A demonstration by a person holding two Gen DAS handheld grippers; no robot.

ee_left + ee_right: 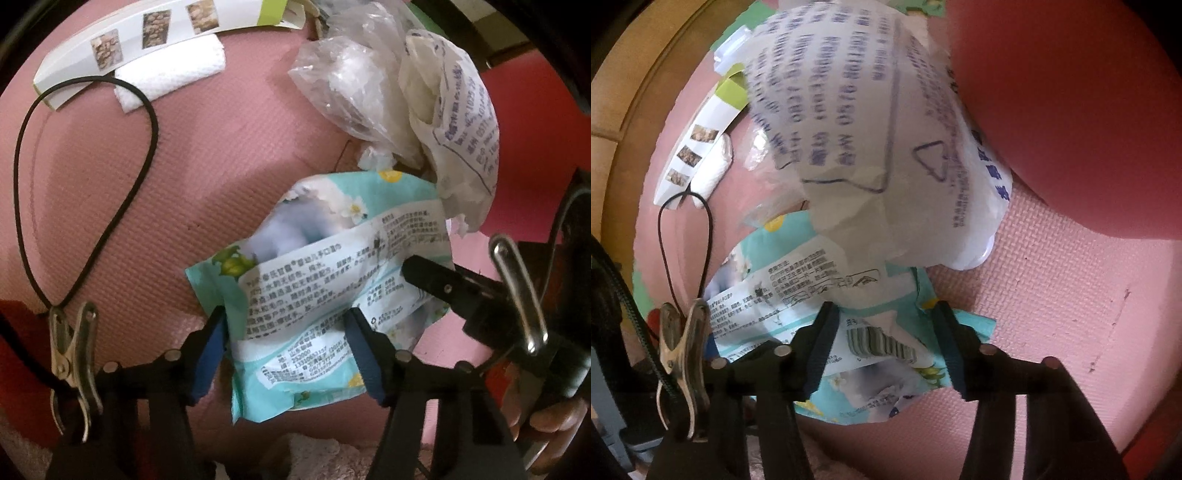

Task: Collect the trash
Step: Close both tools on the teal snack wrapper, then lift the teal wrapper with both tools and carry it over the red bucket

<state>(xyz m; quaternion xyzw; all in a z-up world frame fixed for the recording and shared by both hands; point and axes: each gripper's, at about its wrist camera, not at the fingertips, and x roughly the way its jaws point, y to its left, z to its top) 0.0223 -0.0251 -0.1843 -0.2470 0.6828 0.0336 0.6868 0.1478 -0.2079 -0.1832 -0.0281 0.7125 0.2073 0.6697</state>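
A teal wet-wipe packet with printed text lies crumpled on the pink foam mat. My left gripper points down over it. Its jaws straddle the packet's near part, and the left pad sits at the packet's edge without a clear pinch. My right gripper stands over the packet's barcode end, with the packet spreading past both fingers. Behind the packet lie a white printed plastic bag and a clear plastic bag.
A white cardboard strip with photos and a folded tissue lie far left. A black cord loop runs to a metal clip. A red rounded object rises at right. Someone's fingers hold the right gripper.
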